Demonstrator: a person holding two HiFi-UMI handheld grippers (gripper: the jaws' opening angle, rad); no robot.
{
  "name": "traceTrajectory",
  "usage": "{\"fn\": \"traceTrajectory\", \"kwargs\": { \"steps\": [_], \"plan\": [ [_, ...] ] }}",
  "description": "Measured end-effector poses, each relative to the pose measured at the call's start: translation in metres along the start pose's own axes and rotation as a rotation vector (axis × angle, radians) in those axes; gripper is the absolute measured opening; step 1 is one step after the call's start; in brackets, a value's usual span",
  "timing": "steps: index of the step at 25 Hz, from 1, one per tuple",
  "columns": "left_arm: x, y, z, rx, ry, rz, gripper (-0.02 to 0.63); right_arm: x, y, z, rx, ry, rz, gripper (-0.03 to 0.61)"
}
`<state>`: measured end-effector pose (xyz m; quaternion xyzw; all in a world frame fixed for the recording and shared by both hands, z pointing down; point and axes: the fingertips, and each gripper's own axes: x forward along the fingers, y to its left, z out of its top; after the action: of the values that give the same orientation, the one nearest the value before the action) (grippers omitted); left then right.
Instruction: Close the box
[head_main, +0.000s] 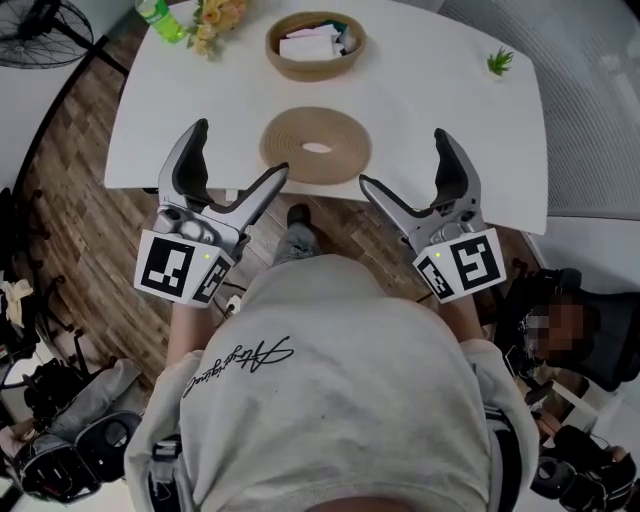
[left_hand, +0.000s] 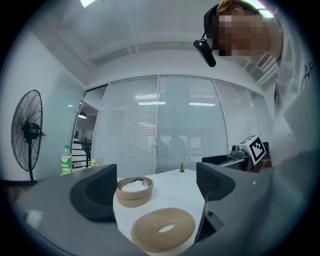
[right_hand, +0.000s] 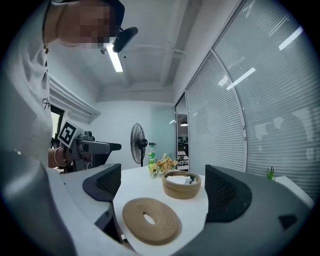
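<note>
A round woven box (head_main: 315, 46) (left_hand: 133, 191) (right_hand: 181, 184) stands open on the white table (head_main: 440, 100), with white items inside it. Its flat woven lid (head_main: 315, 145) (left_hand: 163, 229) (right_hand: 151, 220), a ring with a hole in the middle, lies on the table nearer to me. My left gripper (head_main: 238, 157) (left_hand: 155, 192) is held open over the table's near edge, left of the lid, with nothing between its jaws. My right gripper (head_main: 407, 160) (right_hand: 167, 192) is open and empty on the lid's right.
A green bottle (head_main: 158, 18) (left_hand: 66, 160) and a bunch of flowers (head_main: 215, 20) (right_hand: 164, 164) stand at the table's far left corner. A small green plant (head_main: 499, 61) (left_hand: 181, 168) is at the far right. A fan (head_main: 40, 32) stands on the floor to the left.
</note>
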<state>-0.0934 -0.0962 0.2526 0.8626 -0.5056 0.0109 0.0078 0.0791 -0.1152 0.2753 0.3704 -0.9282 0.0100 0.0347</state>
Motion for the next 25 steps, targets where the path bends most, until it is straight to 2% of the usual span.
{"fn": "traceTrajectory", "kwargs": {
  "steps": [5, 16, 25],
  "plan": [
    [0.029, 0.03, 0.004, 0.025, -0.004, -0.037, 0.477, 0.037, -0.018, 0.007, 0.005, -0.01, -0.026, 0.508],
    [0.078, 0.083, 0.01, 0.027, -0.007, -0.133, 0.477, 0.099, -0.043, 0.017, 0.02, -0.013, -0.08, 0.508],
    [0.108, 0.091, -0.003, 0.013, 0.028, -0.241, 0.477, 0.106, -0.071, 0.022, 0.01, -0.009, -0.117, 0.509]
  ]
}}
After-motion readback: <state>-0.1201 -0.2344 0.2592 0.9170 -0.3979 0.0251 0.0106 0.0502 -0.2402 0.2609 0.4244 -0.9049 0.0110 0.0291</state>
